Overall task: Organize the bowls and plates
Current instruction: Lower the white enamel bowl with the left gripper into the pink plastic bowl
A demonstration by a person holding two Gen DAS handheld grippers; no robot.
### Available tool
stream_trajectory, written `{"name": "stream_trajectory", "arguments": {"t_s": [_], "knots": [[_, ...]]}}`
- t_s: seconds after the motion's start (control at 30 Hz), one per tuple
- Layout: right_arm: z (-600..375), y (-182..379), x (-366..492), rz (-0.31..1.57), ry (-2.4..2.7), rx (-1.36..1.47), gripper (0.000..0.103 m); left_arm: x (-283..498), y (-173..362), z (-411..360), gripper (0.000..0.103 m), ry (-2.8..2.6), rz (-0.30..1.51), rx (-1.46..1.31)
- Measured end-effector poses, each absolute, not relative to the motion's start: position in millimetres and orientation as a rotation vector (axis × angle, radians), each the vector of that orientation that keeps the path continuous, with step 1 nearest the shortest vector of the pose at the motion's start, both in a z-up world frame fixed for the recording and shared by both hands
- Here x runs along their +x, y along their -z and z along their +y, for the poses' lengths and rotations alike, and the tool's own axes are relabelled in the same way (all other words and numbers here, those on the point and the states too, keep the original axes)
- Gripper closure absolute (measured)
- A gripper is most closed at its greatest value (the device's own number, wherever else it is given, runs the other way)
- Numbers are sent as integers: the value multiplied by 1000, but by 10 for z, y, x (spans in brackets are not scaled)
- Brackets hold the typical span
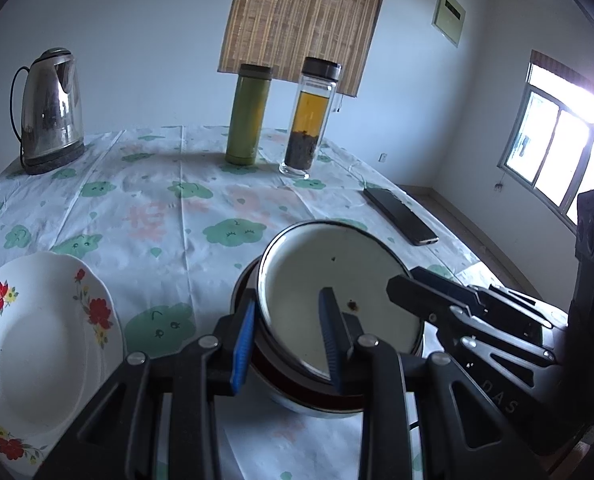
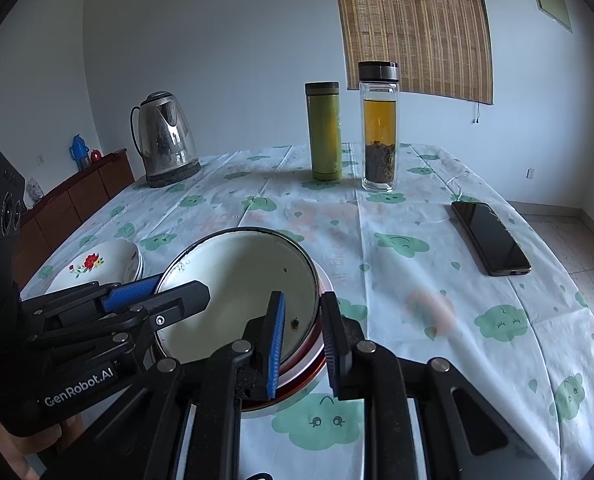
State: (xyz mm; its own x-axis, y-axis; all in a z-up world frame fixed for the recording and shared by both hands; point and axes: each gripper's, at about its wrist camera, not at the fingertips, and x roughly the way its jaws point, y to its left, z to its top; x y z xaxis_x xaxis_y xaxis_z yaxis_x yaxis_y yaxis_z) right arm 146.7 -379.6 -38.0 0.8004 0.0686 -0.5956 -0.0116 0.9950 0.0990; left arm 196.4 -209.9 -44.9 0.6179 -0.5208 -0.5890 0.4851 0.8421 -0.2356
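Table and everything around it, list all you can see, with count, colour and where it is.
enamel bowl: one, cream inside, dark rim, tilted on a red-banded dish, near centre
flowered plates: small stack, white with red flowers, left of the bowl
kettle: one, steel, far left
flask: one, green, far centre
tea bottle: one, clear glass, beside the flask
phone: one, black, right
tablecloth: white, green clouds
left gripper: black, blue pads, across the bowl's rim
right gripper: same, across the opposite rim

A bowl sat near on the table, plates to its left. Far behind stood a kettle, a flask and a bottle; a phone lay right.
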Motion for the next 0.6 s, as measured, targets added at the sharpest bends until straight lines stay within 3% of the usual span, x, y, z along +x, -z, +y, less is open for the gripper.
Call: {"name": "stream_trajectory", "arguments": {"t_s": [0.47,0.6], "knots": [[-3786,394,1450,630,-55,94,81,1965,440,-2091,75,579,697,-58],[-3795,396,1445,622,-63,107,81,1960,437,-2087,70,579,696,-59]]}}
